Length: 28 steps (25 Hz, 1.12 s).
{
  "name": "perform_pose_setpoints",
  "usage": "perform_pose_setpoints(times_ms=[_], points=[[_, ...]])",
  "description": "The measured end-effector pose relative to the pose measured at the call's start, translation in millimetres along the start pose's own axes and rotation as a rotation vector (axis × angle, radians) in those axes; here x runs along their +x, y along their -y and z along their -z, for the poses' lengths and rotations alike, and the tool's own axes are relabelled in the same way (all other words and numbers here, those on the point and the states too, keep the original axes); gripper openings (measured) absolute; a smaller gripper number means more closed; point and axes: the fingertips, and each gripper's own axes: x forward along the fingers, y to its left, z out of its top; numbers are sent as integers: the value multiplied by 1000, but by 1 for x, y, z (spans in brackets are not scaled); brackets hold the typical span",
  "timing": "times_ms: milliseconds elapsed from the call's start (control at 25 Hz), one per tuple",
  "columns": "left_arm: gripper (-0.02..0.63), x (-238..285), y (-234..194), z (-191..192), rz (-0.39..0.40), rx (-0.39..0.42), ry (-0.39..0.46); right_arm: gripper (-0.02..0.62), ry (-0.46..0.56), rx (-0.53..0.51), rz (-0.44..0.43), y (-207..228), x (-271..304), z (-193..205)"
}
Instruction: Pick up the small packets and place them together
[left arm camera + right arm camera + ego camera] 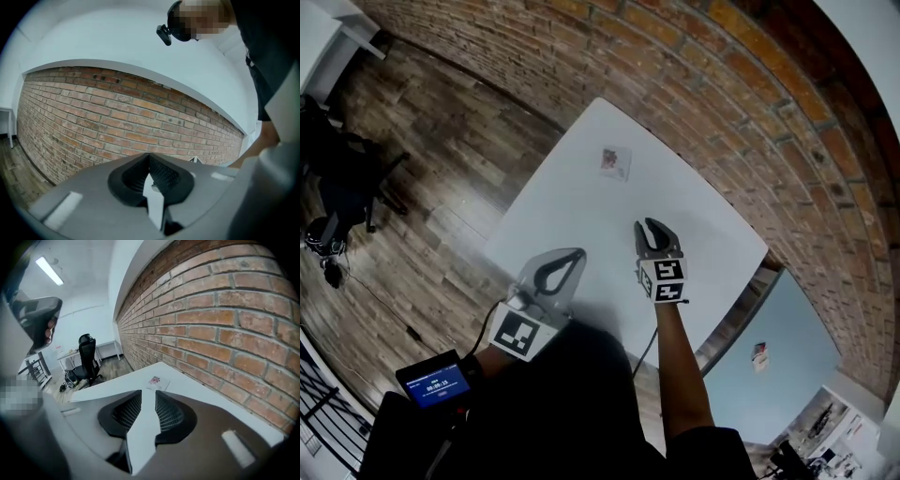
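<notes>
Small white packets with pink print (615,161) lie close together near the far side of the white table (572,202). The right gripper view shows the packets (157,381) ahead, beyond the jaw tips. My right gripper (649,226) hovers over the table's near-right part, well short of the packets. Its jaws stand a little apart, and nothing is between them (155,393). My left gripper (578,253) is at the table's near-left edge. It points up at the brick wall, and its tips meet with nothing held (150,157).
A brick wall (694,84) runs along the table's far and right sides. A black office chair (337,187) stands on the wood floor to the left; it also shows in the right gripper view (88,355). A small lit screen (438,380) sits by my left arm.
</notes>
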Motion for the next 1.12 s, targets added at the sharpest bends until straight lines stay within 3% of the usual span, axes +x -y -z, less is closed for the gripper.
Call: perform_pose_setpoints(times_ms=[160, 440, 560, 920, 1120], points=[[0, -2, -23, -9, -30, -26, 23, 159, -102, -7, -22, 11, 44, -7], [0, -8, -63, -10, -39, -32, 14, 188, -281, -117, -44, 26, 119, -9], [0, -10, -71, -6, -57, -48, -2, 232, -347, -173, -84, 31, 144, -9], [0, -28, -126, -2, -140, -76, -15, 221, -486, -327, -116, 31, 189, -5], [0, -30, -131, 2, -151, -86, -27, 219, -511, -295, -119, 30, 195, 6]])
